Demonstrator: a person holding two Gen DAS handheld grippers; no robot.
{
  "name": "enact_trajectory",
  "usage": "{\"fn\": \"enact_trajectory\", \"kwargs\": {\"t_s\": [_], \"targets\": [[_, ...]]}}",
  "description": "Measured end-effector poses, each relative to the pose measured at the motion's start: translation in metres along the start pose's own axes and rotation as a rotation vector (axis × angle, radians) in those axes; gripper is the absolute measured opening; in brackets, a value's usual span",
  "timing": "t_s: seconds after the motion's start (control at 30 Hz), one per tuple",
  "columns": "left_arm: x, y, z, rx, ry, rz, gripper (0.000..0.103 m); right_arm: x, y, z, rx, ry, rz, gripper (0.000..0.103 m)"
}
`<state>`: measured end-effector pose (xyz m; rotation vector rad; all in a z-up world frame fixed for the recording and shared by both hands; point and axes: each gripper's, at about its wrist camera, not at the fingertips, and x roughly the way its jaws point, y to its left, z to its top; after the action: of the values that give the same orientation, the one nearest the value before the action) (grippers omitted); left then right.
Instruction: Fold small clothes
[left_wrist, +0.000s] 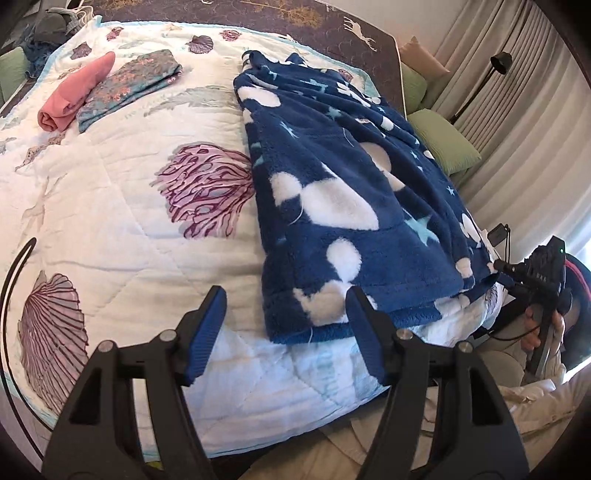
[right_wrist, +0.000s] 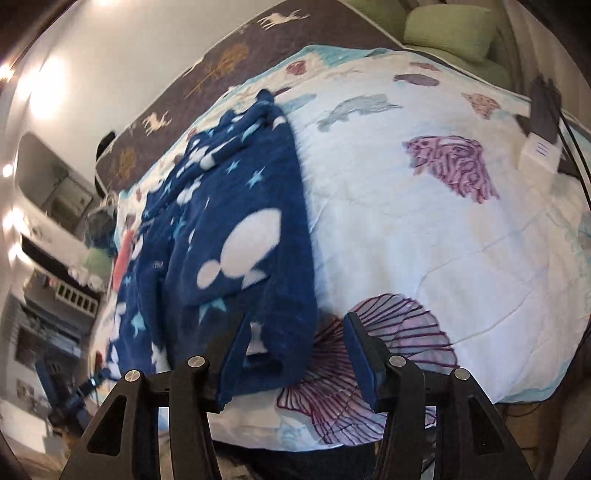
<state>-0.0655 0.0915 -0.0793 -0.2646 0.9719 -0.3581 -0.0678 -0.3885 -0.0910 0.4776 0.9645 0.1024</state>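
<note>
The big bed (left_wrist: 110, 206) has a white quilt with shells on it, and the blue fleece garment (left_wrist: 354, 206) lies flat and long near the bed's right side, its hem at the bed's near edge. A good next fold, I think, takes both near corners at once and lifts them evenly toward the far end of the bed, so the fluffy cloth does not bunch up. It looks thick, so the tongs should bite deep into the hem. A pink roll (left_wrist: 74, 99) and a flowery folded cloth (left_wrist: 129, 88) sit at the far left corner, already done. The left tongs (left_wrist: 286, 332) tilt down over the near edge, jaws apart and holding nothing, one finger over the hem. The right tongs (right_wrist: 293, 354) tilt down too, jaws apart around the hem's corner, not squeezing it.
</note>
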Motion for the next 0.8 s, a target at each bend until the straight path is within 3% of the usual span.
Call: {"fn": "enact_trajectory", "kwargs": {"t_s": [0.1, 0.17, 0.27, 0.33, 0.37, 0.4, 0.43, 0.63, 0.73, 0.8], "targets": [[0.006, 0.0, 0.0, -0.006, 0.011, -0.01, 0.067, 0.0, 0.006, -0.006, -0.069, 0.012, -0.025, 0.054], [0.011, -0.001, 0.001, -0.002, 0.013, -0.014, 0.064, 0.004, 0.004, -0.006, -0.055, 0.026, 0.007, 0.055], [0.016, -0.004, 0.005, 0.014, 0.014, -0.027, 0.044, 0.013, -0.003, -0.005, 0.031, 0.014, 0.075, 0.06], [0.017, -0.004, 0.006, 0.008, 0.018, -0.037, 0.033, 0.019, -0.005, -0.005, 0.066, 0.002, 0.075, 0.059], [0.017, -0.004, 0.006, 0.007, 0.022, -0.038, 0.02, 0.02, -0.003, -0.004, 0.054, -0.01, 0.054, 0.039], [0.017, -0.003, 0.005, 0.004, 0.027, -0.04, 0.018, 0.02, -0.001, -0.004, 0.041, -0.019, 0.015, 0.012], [0.014, -0.004, 0.003, 0.005, 0.023, -0.047, 0.016, 0.02, -0.002, -0.003, 0.037, -0.008, -0.013, 0.012], [0.004, -0.004, -0.008, 0.035, 0.049, -0.052, 0.016, 0.001, -0.016, -0.007, 0.067, -0.002, 0.052, 0.013], [0.003, 0.001, -0.005, 0.0, 0.042, -0.085, 0.017, 0.006, -0.017, -0.007, 0.076, 0.017, 0.059, 0.02], [0.002, -0.001, -0.004, 0.005, 0.037, -0.08, 0.028, 0.007, -0.017, -0.007, 0.087, 0.023, 0.08, 0.028]]}}
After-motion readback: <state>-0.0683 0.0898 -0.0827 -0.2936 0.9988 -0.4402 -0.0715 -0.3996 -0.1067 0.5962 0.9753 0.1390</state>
